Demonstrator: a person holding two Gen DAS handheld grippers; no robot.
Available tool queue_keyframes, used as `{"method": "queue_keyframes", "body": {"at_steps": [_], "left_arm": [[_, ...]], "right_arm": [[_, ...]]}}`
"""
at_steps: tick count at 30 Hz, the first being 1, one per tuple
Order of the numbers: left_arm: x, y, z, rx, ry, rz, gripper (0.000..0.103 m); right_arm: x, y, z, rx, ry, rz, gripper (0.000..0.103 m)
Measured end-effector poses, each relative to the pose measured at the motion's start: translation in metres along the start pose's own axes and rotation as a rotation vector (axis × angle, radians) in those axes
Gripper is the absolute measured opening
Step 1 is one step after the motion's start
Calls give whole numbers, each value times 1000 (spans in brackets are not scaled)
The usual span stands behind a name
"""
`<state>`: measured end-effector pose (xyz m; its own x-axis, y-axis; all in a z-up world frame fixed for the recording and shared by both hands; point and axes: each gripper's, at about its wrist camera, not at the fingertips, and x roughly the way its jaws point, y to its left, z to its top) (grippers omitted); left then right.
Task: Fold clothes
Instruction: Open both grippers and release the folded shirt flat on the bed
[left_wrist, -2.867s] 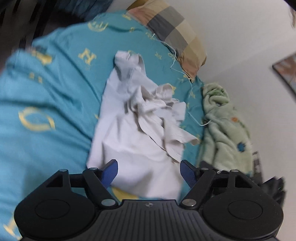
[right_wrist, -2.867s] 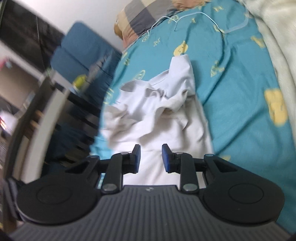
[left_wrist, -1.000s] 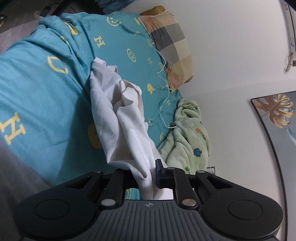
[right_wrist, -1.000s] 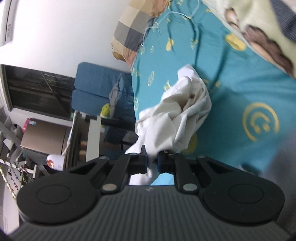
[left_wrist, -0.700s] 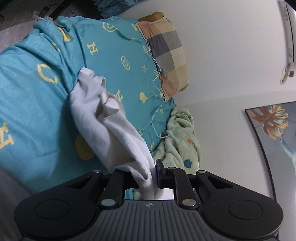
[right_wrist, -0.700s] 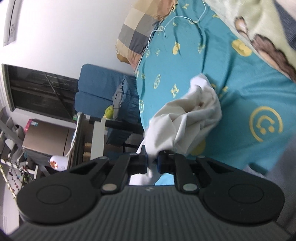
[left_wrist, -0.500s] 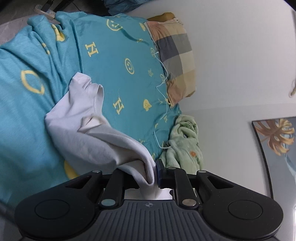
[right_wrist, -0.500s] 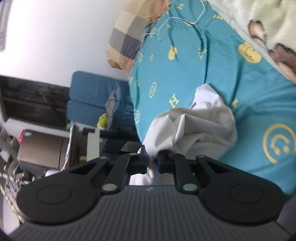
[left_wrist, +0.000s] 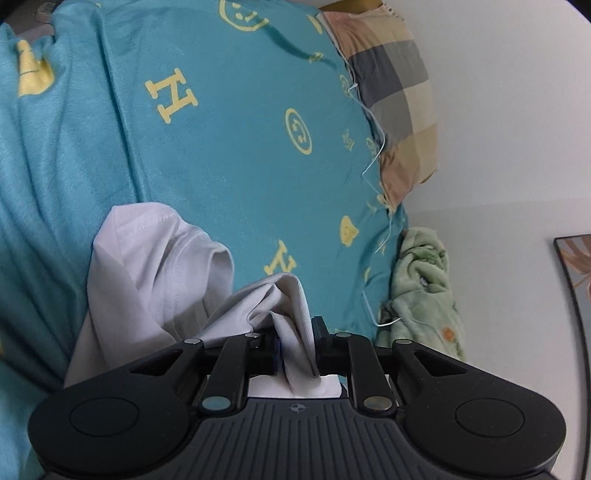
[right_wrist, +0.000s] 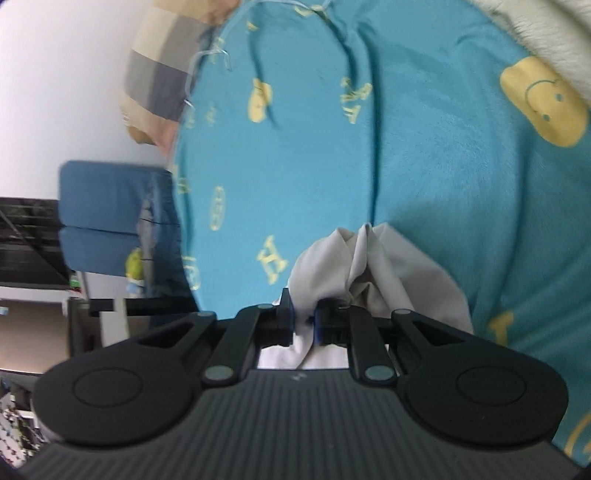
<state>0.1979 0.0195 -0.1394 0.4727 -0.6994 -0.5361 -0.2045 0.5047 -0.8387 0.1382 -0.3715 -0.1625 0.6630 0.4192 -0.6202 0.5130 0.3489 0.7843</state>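
Note:
A white T-shirt (left_wrist: 155, 273) lies bunched on the teal bedsheet (left_wrist: 229, 155). My left gripper (left_wrist: 295, 347) is shut on a gathered fold of it, with a hemmed opening spreading to the left. In the right wrist view the same white T-shirt (right_wrist: 388, 273) bulges up just ahead of my right gripper (right_wrist: 303, 325), which is shut on another bunch of the cloth. Both grippers sit low, close to the bedsheet (right_wrist: 406, 147). The rest of the shirt is hidden below the gripper bodies.
A checked pillow (left_wrist: 395, 92) lies at the head of the bed with a thin white cable (left_wrist: 373, 162) beside it. A green fleece blanket (left_wrist: 424, 291) is bunched by the wall. A blue chair (right_wrist: 110, 214) and dark furniture stand beyond the bed's left side.
Both grippers have come down toward the bed with the shirt held. The shirt, hanging in a long drape a second ago, now rests bunched on the sheet close to the fingers.

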Motion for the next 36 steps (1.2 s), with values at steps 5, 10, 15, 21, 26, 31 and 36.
{"method": "queue_keyframes", "body": {"at_steps": [5, 10, 15, 21, 26, 31, 36], "left_arm": [[6, -7, -1, 87, -7, 25, 17], [-14, -39, -24, 309, -51, 71, 54], [-25, -70, -61, 622, -130, 170, 68], [-21, -71, -73, 738, -176, 267, 68], [-1, -58, -64, 731, -152, 356, 68], [10, -45, -59, 722, -107, 378, 67], [5, -53, -66, 755, -108, 386, 67]], "right_arm": [[7, 2, 4, -62, 16, -30, 15], [-2, 27, -10, -335, 16, -38, 18], [-21, 52, -35, -598, -43, 12, 65], [-22, 68, -55, -818, -131, 9, 71], [6, 66, -50, -885, -141, -89, 68], [33, 52, -46, -882, -90, -156, 63], [24, 55, -50, -859, -100, -151, 63]]}}
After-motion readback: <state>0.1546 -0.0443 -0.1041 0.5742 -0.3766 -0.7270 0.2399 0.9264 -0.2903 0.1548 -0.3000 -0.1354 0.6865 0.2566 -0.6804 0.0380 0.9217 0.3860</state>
